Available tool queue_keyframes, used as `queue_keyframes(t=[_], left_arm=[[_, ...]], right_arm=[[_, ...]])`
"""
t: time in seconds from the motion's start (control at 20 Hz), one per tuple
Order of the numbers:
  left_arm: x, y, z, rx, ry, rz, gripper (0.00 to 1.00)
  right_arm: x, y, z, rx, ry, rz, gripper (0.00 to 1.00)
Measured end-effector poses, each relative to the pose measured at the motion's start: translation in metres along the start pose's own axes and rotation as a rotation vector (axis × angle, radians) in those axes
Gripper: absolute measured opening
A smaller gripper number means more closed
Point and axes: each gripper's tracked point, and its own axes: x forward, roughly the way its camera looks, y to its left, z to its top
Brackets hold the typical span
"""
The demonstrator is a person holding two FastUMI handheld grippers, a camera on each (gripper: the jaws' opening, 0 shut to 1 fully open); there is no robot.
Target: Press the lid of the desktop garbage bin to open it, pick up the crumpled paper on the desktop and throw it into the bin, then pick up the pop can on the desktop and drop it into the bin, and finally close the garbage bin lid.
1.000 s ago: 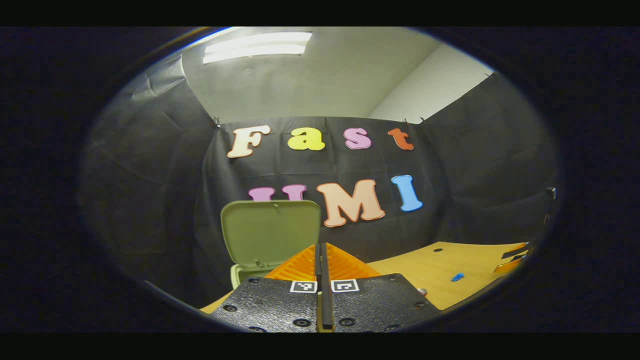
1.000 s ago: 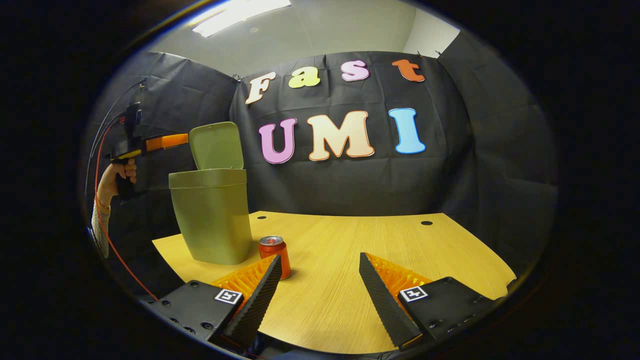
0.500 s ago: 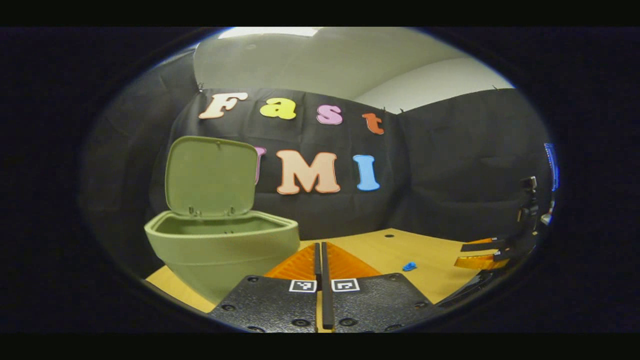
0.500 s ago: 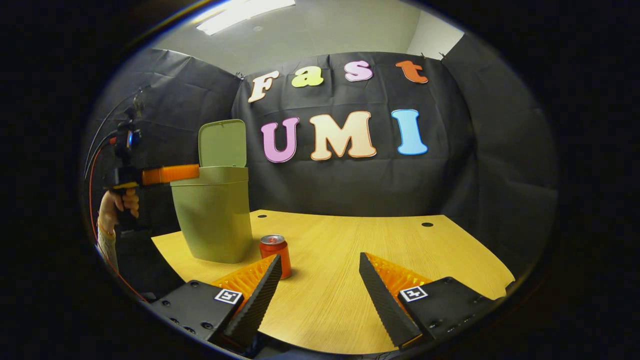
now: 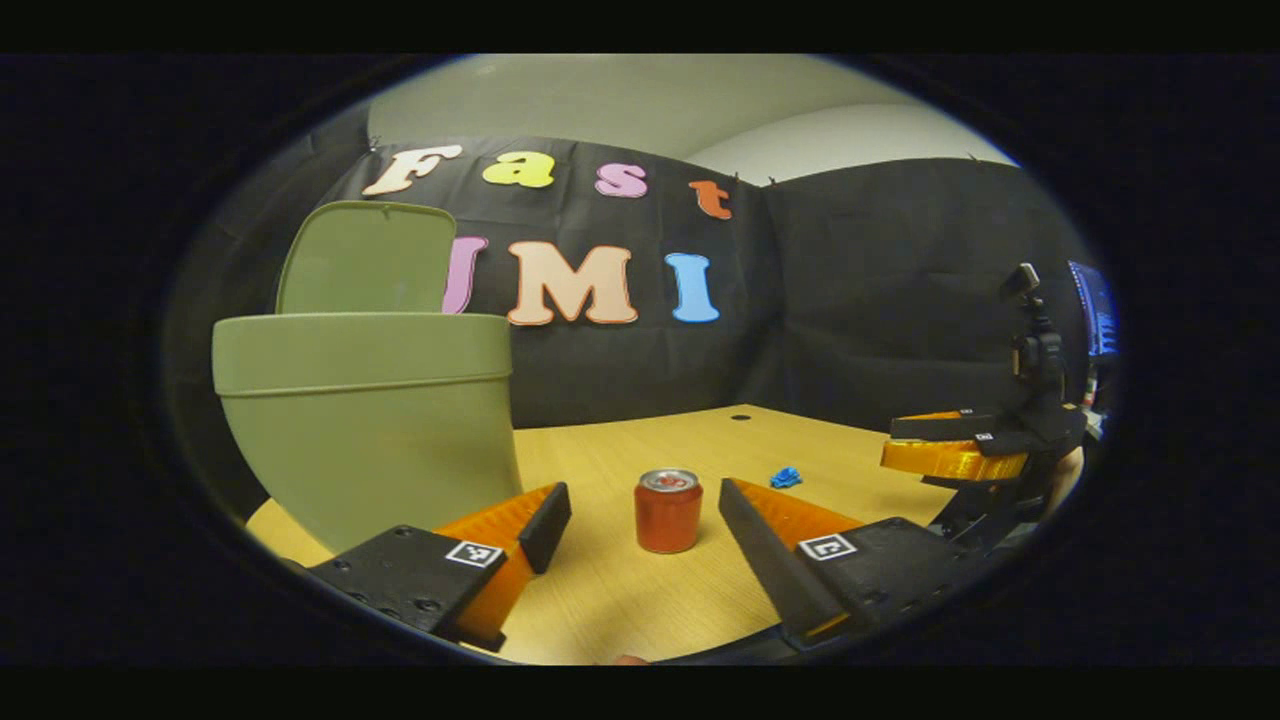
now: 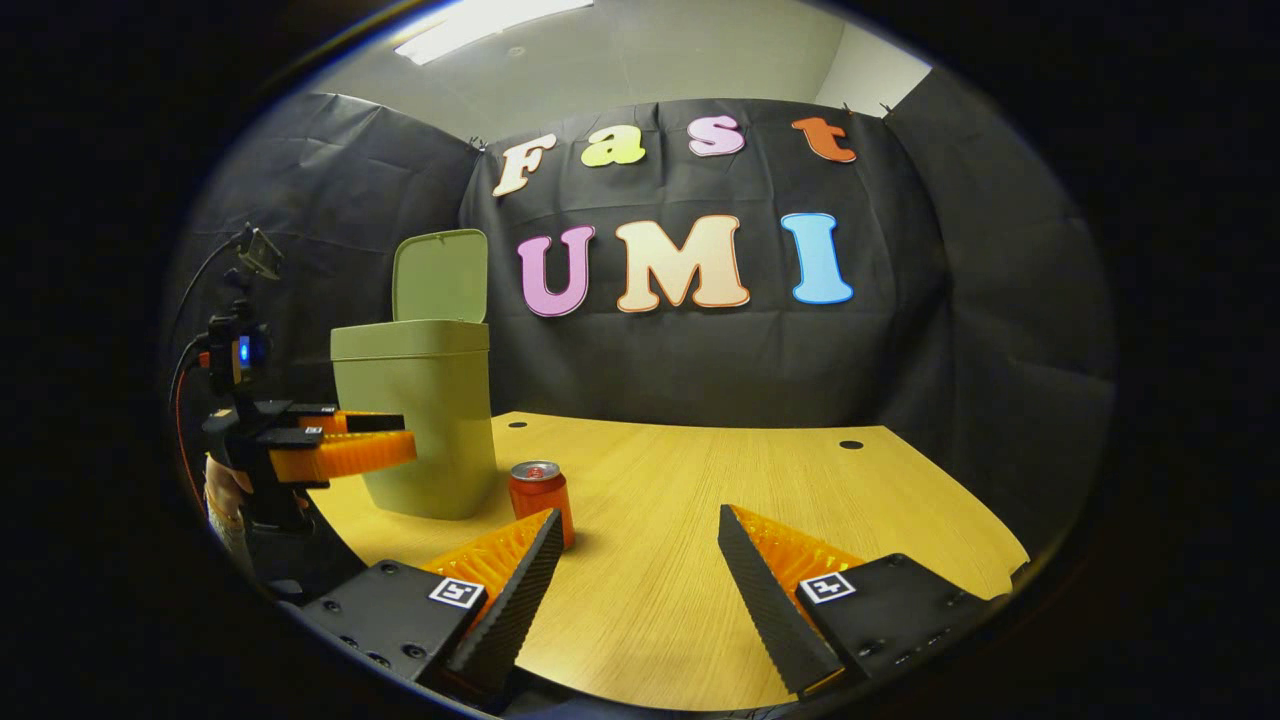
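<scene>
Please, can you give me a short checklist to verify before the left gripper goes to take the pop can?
1. Bin lid stands open above the garbage bin: ok.
2. Pop can stands upright on the table, apart from the bin: ok.
3. Left gripper is open, wider than the can and empty: ok.
4. Can lies in line between the left gripper's fingers, a little ahead of the tips: ok.
5. Right gripper is open, holds nothing and stays off to the side of the can: ok.
6. Crumpled paper is already inside the bin: cannot tell, the inside is hidden. A small blue scrap lies on the table.
</scene>
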Motion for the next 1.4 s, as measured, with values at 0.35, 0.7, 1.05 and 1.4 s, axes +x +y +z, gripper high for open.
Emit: queue_keyframes(t=[0.35,0.7,1.05,1.4], left_arm=[[0.004,0.014,-0.011,-0.007,0.001,0.046,0.96],[0.006,0.009,-0.017,0.026,0.012,0.034,0.97],[0.008,0.005,-0.026,0.008,0.048,0.015,0.97],[0.006,0.005,-0.024,0.012,0.044,0.011,0.97]], right_arm=[[0.015,-0.044,-0.005,0.016,0.044,-0.062,0.99],[0.078,-0.085,-0.014,-0.05,0.241,-0.044,0.99],[0.131,-0.091,-0.061,-0.067,0.511,-0.019,0.99],[0.159,-0.103,-0.084,0.011,0.638,-0.051,0.98]])
